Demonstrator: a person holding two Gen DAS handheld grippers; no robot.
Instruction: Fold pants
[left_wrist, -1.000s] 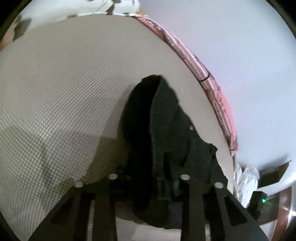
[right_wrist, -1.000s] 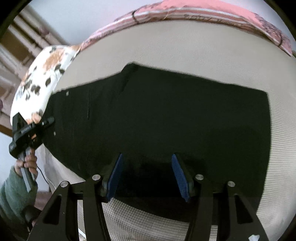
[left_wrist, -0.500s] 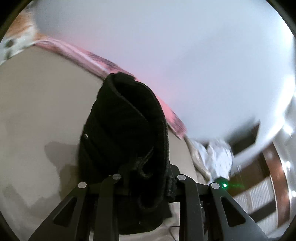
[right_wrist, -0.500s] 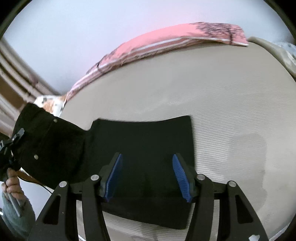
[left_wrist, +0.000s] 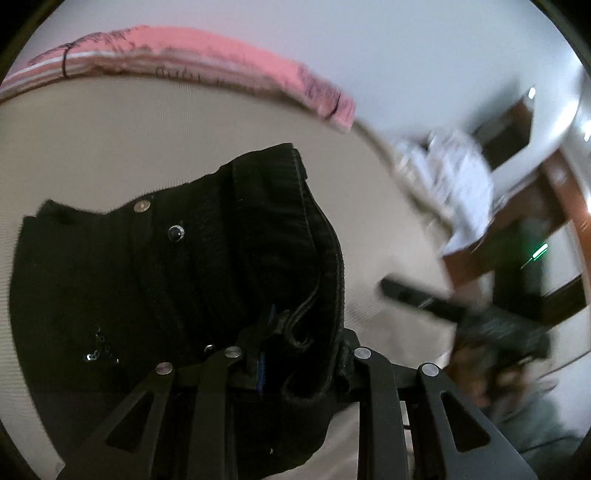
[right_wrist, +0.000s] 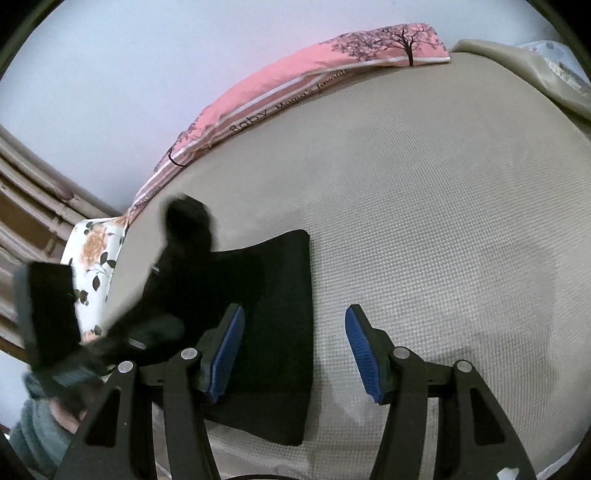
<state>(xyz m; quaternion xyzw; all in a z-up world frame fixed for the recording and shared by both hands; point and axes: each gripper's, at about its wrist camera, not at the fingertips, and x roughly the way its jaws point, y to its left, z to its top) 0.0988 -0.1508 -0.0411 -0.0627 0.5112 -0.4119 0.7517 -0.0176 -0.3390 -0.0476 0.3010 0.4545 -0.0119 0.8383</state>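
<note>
Beige bed carries black pants, folded part flat near pink pillow. Left gripper pinches bunched waistband, lifted off bed. Right gripper fingers spread, empty, straddling pants' right edge above bed.

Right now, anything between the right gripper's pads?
Right wrist view: the right gripper stands open over the pants' folded edge and bare mattress; nothing gripped.

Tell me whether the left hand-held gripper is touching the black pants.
Touching. In the left wrist view, the left hand-held gripper is clamped on bunched waistband fabric of the black pants, which fills the space between its fingers.
</note>
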